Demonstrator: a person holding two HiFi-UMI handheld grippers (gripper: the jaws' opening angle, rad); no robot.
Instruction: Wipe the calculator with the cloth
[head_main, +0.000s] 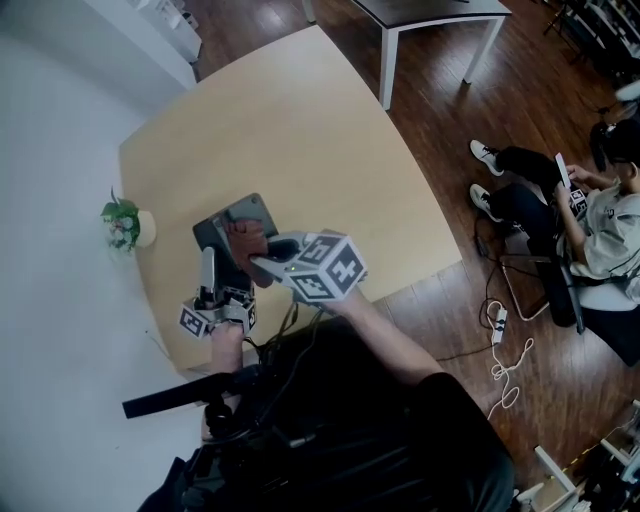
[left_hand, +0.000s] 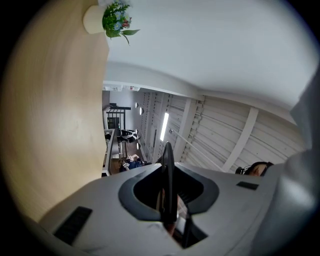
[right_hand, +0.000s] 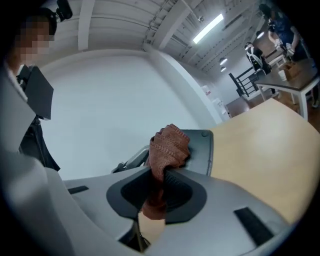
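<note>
Head view is showing the left gripper (head_main: 210, 265) clamping the calculator (head_main: 232, 222) by its edge, tilted up over the table (head_main: 300, 120), probably so that its face is meeting the cloth (head_main: 246, 240). The right gripper (head_main: 260, 258) is pinching the bunched brown cloth against that dark, flat slab.

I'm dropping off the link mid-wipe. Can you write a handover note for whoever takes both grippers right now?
Left gripper: shut on the edge of the calculator, holding it tilted above the table.
Right gripper: shut on the bunched red-brown cloth, which lies against the calculator's face.
Done: both things are in hand and the cloth is on the calculator. How much has been wiped cannot be told.
Left: rub the cloth over the whole face, then probably set both down.
The potted plant stands at the table's edge, apart from the work.
</note>
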